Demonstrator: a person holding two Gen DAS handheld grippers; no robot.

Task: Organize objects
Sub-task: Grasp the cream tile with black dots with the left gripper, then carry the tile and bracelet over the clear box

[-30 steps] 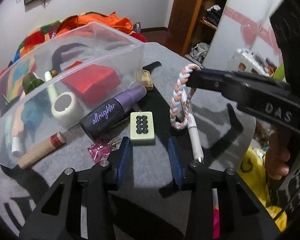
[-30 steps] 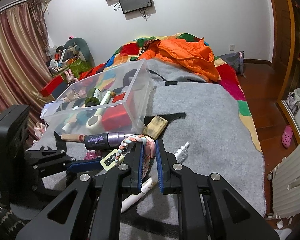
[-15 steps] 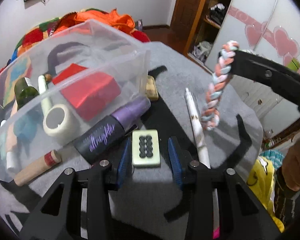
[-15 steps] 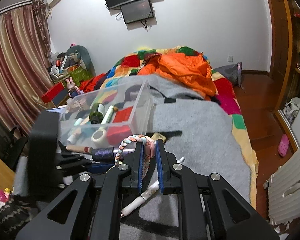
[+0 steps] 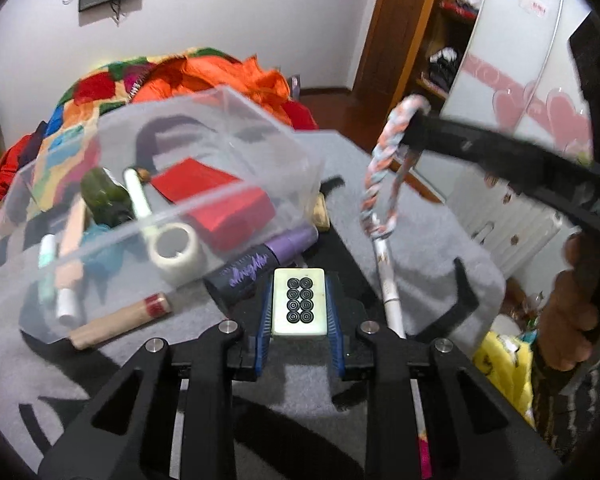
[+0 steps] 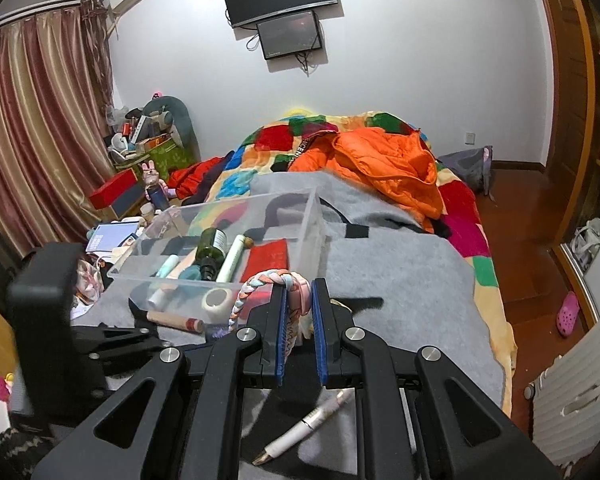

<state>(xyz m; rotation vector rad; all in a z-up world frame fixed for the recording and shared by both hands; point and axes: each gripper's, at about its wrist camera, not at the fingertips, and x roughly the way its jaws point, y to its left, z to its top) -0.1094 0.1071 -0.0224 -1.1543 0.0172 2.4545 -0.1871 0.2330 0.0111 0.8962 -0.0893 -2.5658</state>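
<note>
My left gripper (image 5: 299, 280) is shut on a pale green mahjong tile (image 5: 299, 302) with black rings, just above the grey blanket. My right gripper (image 6: 299, 286) is shut on a braided pastel hair band (image 6: 256, 292), which hangs in the air right of the clear plastic box (image 5: 312, 168) in the left wrist view (image 5: 374, 188). The box (image 6: 316, 216) holds a red case (image 5: 216, 196), a green bottle (image 5: 104, 196), a tape roll (image 5: 176, 248) and tubes.
A dark "allnighter" spray bottle (image 5: 260, 268), a beige tube (image 5: 116, 320) and a white pen (image 5: 388, 280) lie on the blanket by the box. A small tan block (image 5: 322, 212) sits behind it. An orange jacket (image 6: 380, 164) lies beyond.
My left gripper moved forward and closed on the mahjong tile. My right gripper lifted the braided hair band up off the blanket and higher.
</note>
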